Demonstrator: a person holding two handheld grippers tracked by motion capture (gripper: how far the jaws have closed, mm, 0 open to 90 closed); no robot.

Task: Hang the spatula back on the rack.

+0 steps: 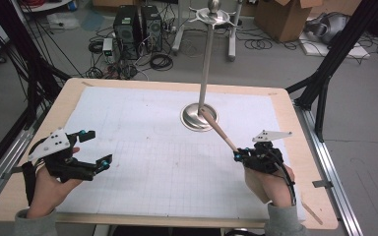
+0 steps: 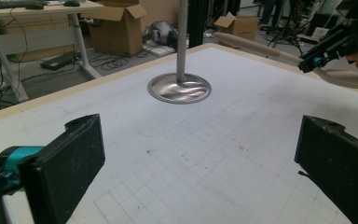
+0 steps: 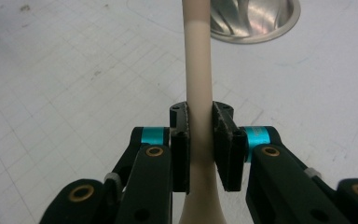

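Left gripper (image 1: 92,147): fingers (image 2: 72,161) spread wide with nothing between them, poised over the gridded worktop (image 1: 142,162). Right gripper (image 1: 237,155): fingers (image 3: 226,144) clamped on the wooden handle (image 1: 220,132), which slants away from them toward the round base of the metal stand (image 1: 199,117).

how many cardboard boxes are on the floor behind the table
2 in the left gripper view: a big open box left of the stand pole, a smaller box right of it. More may be hidden behind clutter.
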